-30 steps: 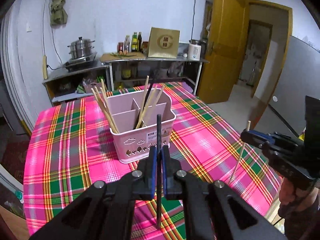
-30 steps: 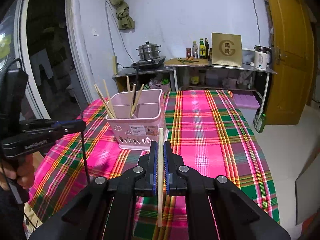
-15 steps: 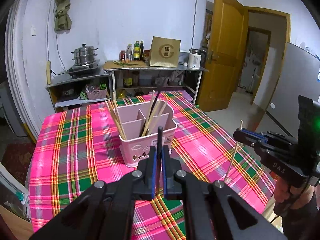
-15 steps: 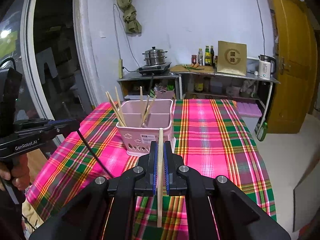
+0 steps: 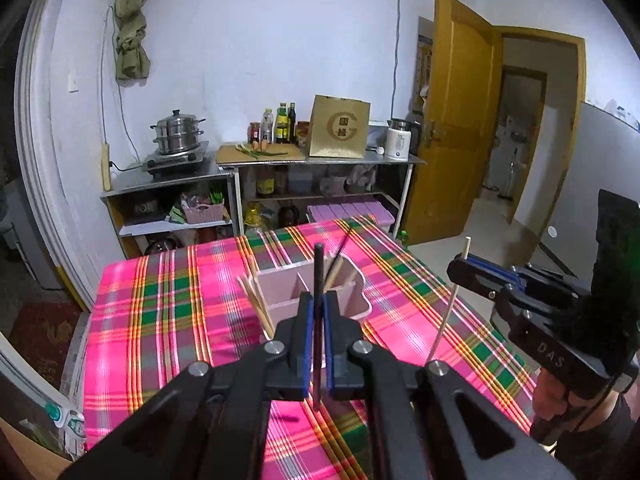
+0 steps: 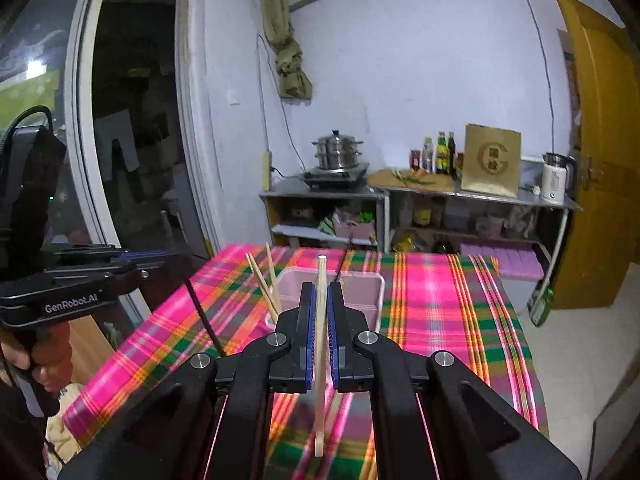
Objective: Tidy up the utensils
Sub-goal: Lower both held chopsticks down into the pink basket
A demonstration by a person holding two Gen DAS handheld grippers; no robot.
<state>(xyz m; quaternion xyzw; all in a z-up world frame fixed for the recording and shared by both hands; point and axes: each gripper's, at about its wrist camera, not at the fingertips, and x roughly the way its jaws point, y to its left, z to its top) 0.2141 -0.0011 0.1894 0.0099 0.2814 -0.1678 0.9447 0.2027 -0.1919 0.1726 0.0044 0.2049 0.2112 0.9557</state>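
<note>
A pink divided utensil holder (image 5: 280, 292) (image 6: 360, 292) stands mid-table on the plaid cloth, with several wooden chopsticks (image 5: 254, 304) (image 6: 264, 284) and one black one leaning in it. My left gripper (image 5: 316, 300) is shut on a black chopstick (image 5: 318, 276), held upright above the near side of the holder. My right gripper (image 6: 321, 292) is shut on a light wooden chopstick (image 6: 320, 360), also upright, in front of the holder. In each wrist view the other gripper (image 5: 468, 272) (image 6: 160, 260) appears at the side with its chopstick hanging down.
The table (image 5: 160, 320) carries a pink, green and yellow plaid cloth. Behind it stand metal shelves (image 5: 168, 184) with a steamer pot (image 5: 178, 136), bottles, a brown box and a kettle. A yellow door (image 5: 452, 120) is open at the right. A person's hand (image 6: 40, 356) grips the left tool.
Both grippers have risen with their chopsticks still clamped. The holder now sits lower in both views, partly behind the fingers, and more of the back wall shows.
</note>
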